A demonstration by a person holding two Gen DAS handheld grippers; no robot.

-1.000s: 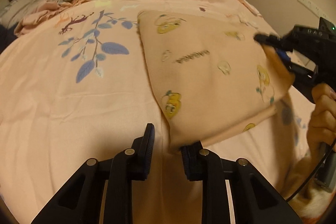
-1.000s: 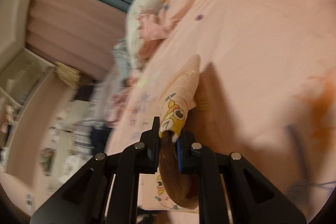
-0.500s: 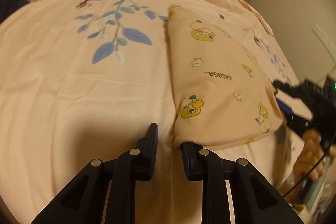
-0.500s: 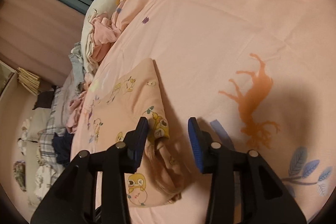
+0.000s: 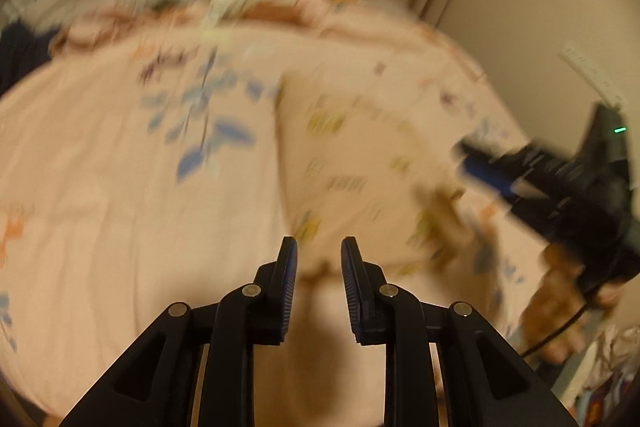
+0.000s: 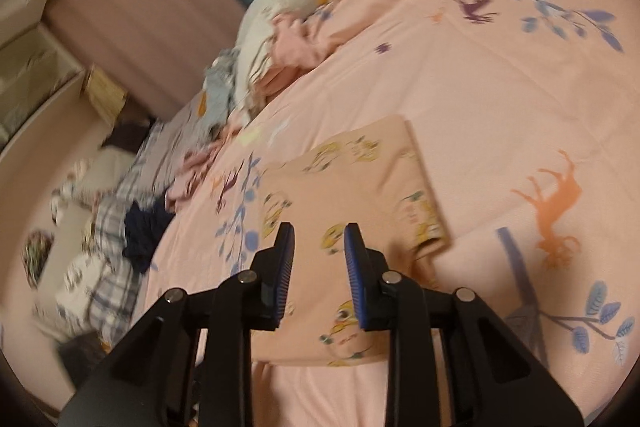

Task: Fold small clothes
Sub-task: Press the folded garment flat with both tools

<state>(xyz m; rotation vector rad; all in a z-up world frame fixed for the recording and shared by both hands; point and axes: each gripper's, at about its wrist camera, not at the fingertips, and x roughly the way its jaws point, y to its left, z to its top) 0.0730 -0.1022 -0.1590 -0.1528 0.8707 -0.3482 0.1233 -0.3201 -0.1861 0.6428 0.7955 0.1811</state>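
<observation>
Bedspread, pink with blue leaf sprigs, purple and orange deer prints, covers the bed and fills most of both views; left wrist view is heavily motion-blurred. Curtains hang behind the bed's far edge, with a teal strip between the pink panels. Pile of unfolded clothes, white, pink, grey-blue and mustard, sits along the far edge of the bed; more loose items, a plaid piece and a dark navy one, trail along the left edge in the right wrist view. Peach garment with yellow cartoon prints lies folded flat near the middle of the bedspread, roughly rectangular, its right-hand fold edge straight; a lower layer sticks out past it toward the near edge. In the left wrist view the same garment lies right of the blue leaf print, details smeared.

Right gripper hovers over the garment's near part, jaws moderately apart, blue pads showing, nothing between them. It also shows at the right of the left wrist view, held by a hand, blurred. Left gripper sits at the garment's near corner, jaws parted about the same, holding nothing; contact with the cloth cannot be told.
</observation>
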